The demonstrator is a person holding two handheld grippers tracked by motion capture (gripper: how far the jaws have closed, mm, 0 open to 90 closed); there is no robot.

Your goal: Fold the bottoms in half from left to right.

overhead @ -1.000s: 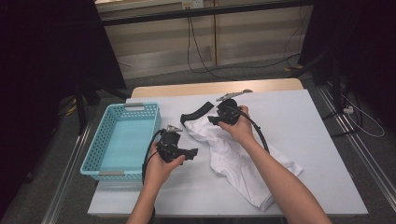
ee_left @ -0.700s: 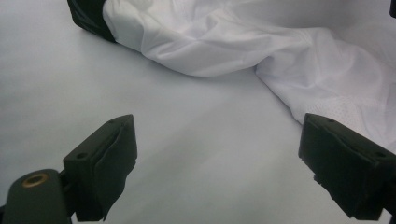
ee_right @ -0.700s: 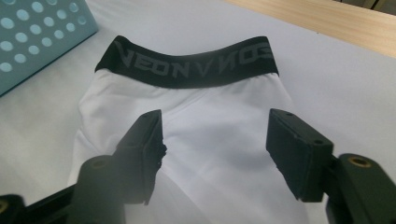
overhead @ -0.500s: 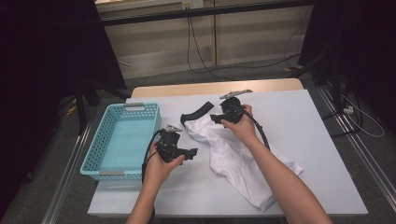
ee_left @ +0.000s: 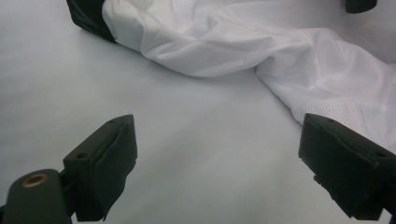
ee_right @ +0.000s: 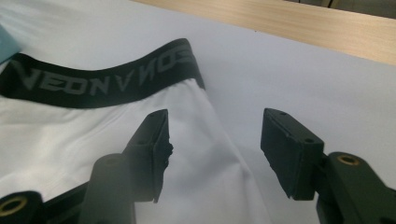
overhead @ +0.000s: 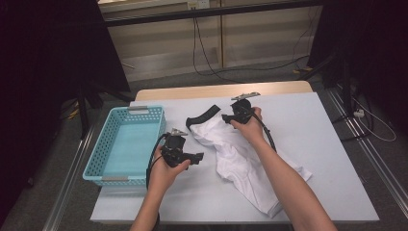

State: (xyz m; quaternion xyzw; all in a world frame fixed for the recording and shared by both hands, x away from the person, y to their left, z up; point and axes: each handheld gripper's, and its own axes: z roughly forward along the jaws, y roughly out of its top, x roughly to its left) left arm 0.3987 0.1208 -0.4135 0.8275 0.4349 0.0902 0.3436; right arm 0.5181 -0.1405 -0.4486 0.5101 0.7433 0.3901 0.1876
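White garment (overhead: 240, 159) w/ black waistband (overhead: 202, 117), crumpled mid-table.

both forearms are bare, no sleeves showing. the left gripper (overhead: 195, 157) is a black, blocky body with a small grey three-cornered plate on top and a black cable looping from its rear. the right gripper (overhead: 225, 117) is black too, with the same grey plate and a trailing black cable. behind each jaw sits a brass-ringed screw hole; the right gripper's pads (ee_right: 288, 154) carry small round holes.

A lab-like recording room: dark curtains (overhead: 43, 72), loose cables (overhead: 211, 62) on a bare floor, metal rails (overhead: 370, 159) flanking a covered table (overhead: 327, 144).
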